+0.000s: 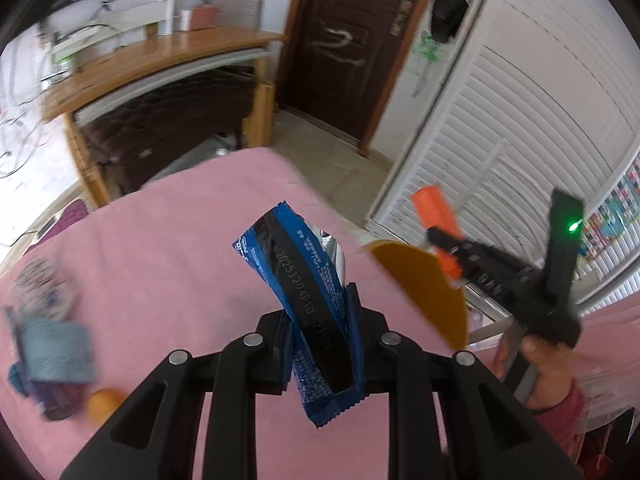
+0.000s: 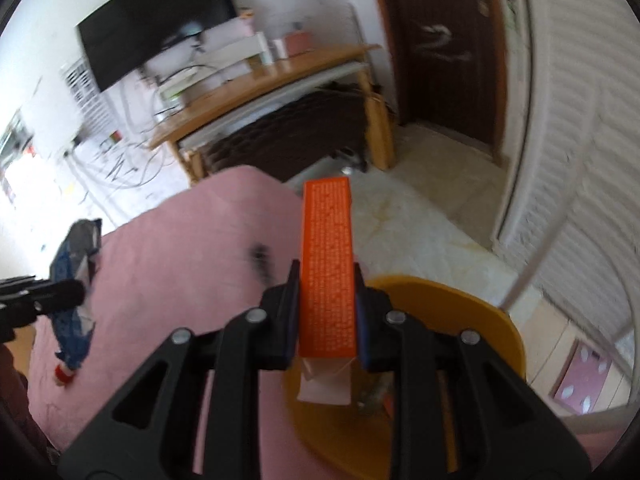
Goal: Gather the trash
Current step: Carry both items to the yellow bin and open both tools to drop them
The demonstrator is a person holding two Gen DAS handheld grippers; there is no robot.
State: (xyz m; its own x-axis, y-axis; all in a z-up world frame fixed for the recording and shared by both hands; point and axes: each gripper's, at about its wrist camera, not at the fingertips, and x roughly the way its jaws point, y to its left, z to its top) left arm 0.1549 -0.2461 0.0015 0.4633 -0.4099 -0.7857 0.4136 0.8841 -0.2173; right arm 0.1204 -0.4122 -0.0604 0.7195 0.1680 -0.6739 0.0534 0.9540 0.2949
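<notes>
Wrapper clamped in left hand-held gripper; right hand-held gripper grips orange box above bin rim.

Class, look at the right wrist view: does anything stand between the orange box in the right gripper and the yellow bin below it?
Nothing visible does. The orange box, clamped in the right gripper, hangs over the open yellow bin; some trash lies inside.

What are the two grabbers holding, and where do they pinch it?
The left gripper pinches a crinkly blue foil wrapper near its lower end. The right gripper pinches a long orange cardboard box near its open lower end.
</notes>
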